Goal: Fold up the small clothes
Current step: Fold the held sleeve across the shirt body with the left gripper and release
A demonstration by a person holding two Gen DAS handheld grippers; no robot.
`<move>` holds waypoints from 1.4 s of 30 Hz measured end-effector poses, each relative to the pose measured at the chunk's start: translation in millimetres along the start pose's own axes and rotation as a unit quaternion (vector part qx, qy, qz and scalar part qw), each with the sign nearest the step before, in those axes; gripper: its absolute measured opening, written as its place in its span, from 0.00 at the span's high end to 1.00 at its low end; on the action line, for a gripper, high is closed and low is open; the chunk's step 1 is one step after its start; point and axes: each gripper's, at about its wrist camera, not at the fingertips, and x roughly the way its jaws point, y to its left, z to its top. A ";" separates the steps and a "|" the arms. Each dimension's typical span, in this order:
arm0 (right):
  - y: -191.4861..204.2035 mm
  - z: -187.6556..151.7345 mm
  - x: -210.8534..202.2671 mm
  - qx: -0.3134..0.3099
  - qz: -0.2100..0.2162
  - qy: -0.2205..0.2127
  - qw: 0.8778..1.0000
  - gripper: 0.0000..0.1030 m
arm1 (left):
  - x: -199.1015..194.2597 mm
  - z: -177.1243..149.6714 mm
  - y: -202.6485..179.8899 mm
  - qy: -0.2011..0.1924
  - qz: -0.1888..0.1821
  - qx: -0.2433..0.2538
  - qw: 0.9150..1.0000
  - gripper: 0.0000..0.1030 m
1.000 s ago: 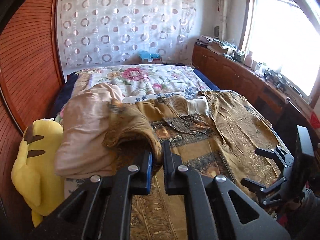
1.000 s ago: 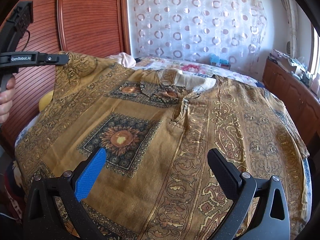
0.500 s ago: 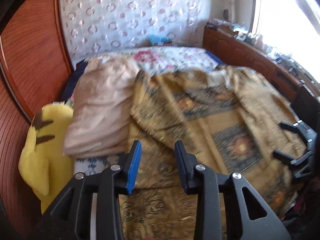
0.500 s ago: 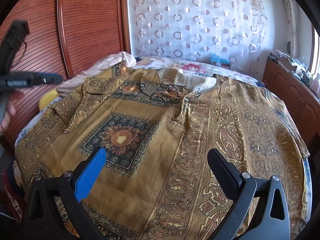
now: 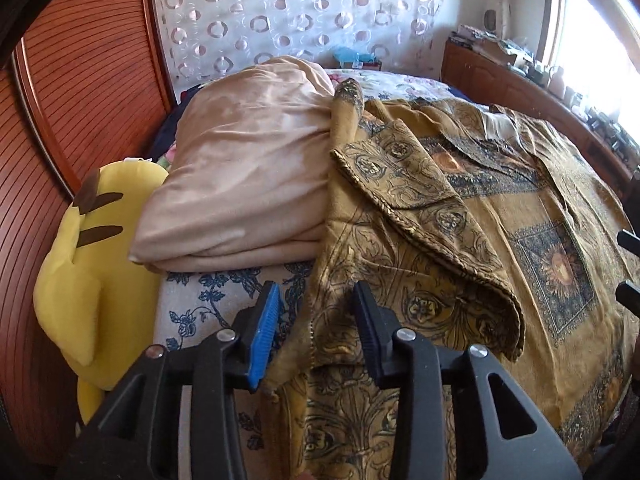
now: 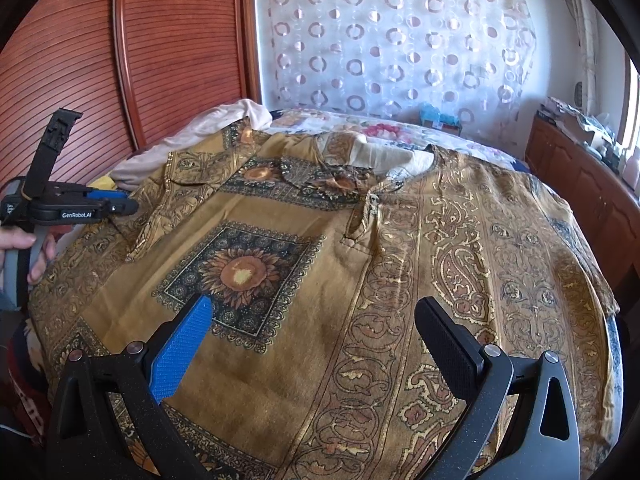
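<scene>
A yellow plush toy is seen left of a folded beige blanket, which is taken as the landmark. Right of the blanket, a mustard patterned shirt is spread front-up across the bed, its sleeve folded inward just beside the blanket. The left gripper is held released, fingers parted over the shirt's edge in front of the blanket. Further right, the right gripper is held wide open above the shirt's hem, nothing grasped.
</scene>
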 end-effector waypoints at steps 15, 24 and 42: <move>20.1 36.0 3.8 -0.034 0.041 0.004 0.999 0.01 | 3.1 1.6 6.7 0.002 0.004 -0.013 1.000 0.44; 56.5 87.9 45.3 -0.085 0.061 -0.004 0.994 0.01 | 3.0 1.3 11.1 0.003 0.004 -0.020 1.000 0.39; 128.0 109.9 159.7 -0.152 0.080 0.106 0.979 0.01 | -81.4 -28.8 40.6 -0.066 0.002 -0.044 0.997 0.39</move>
